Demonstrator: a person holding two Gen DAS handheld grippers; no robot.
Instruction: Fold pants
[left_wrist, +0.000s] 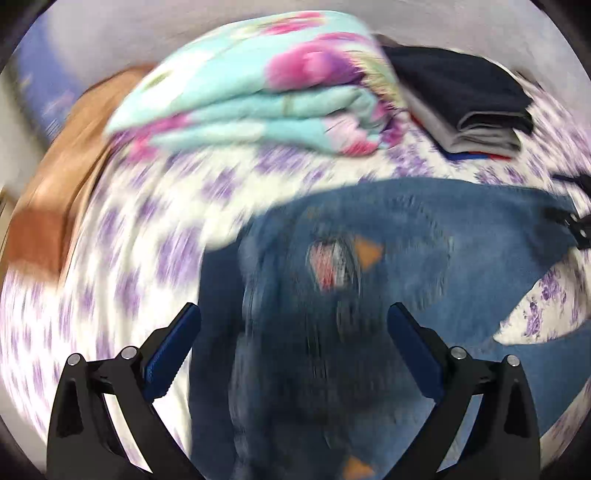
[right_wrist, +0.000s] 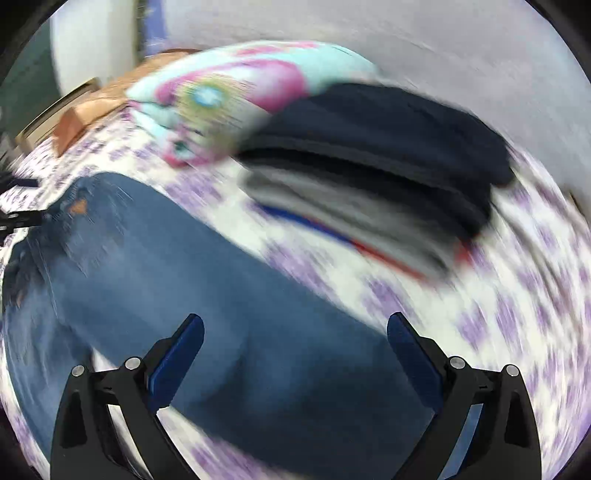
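Blue denim pants (left_wrist: 406, 229) lie spread on a bed with a white sheet printed in purple flowers (left_wrist: 129, 240). In the left wrist view the waistband end with a brand label (left_wrist: 332, 264) sits just ahead of my left gripper (left_wrist: 293, 317), which hovers open above the denim with nothing between its fingers. In the right wrist view a leg of the pants (right_wrist: 192, 280) runs diagonally under my right gripper (right_wrist: 295, 326), also open and empty. Both views are blurred by motion.
A folded turquoise and pink floral quilt (left_wrist: 258, 99) lies at the back of the bed. Beside it is a stack of folded dark and grey clothes (right_wrist: 388, 177). A brown wooden bed frame (left_wrist: 48, 206) shows at the left. A grey wall (right_wrist: 406, 33) stands behind.
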